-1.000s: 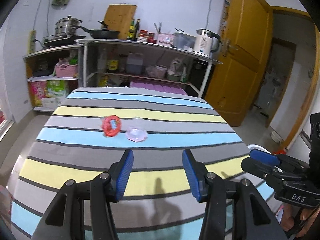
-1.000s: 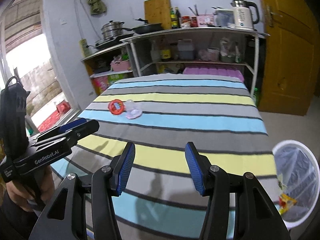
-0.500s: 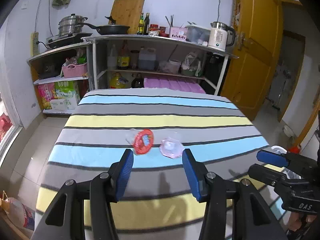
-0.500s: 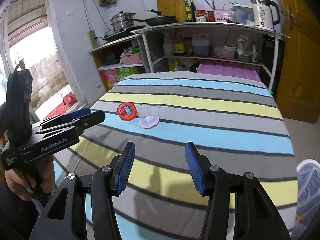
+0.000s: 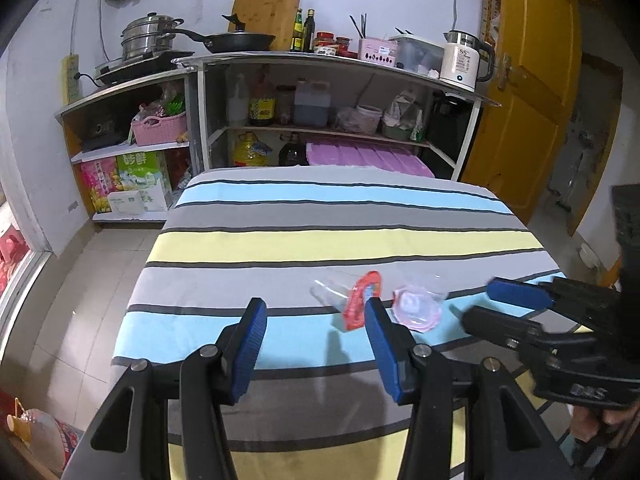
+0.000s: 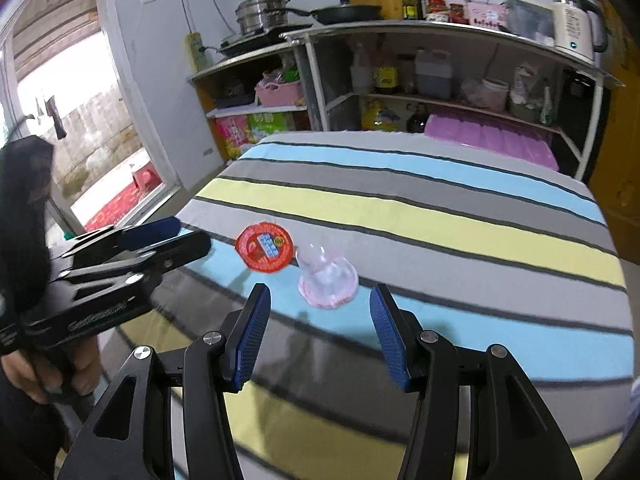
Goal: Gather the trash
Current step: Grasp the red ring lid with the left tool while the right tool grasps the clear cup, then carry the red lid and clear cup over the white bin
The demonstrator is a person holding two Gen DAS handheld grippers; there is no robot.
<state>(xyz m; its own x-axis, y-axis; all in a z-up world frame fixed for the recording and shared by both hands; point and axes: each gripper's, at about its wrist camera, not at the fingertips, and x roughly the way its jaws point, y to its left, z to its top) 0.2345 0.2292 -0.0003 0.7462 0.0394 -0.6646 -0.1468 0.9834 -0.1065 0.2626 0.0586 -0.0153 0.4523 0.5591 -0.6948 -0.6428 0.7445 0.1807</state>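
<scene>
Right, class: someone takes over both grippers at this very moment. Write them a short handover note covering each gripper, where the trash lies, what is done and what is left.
Left gripper: open, holding nothing, above the striped table, pointing down just left of the trash.
Right gripper: open, holding nothing, lined up in front of the clear cup.
Trash: a red foil lid and a clear plastic cup with a pink rim lie side by side on the blue stripe; whether they touch is unclear.
Done: nothing picked up yet.
Left: grasp both pieces and bin them; no bin is in view now.
</scene>
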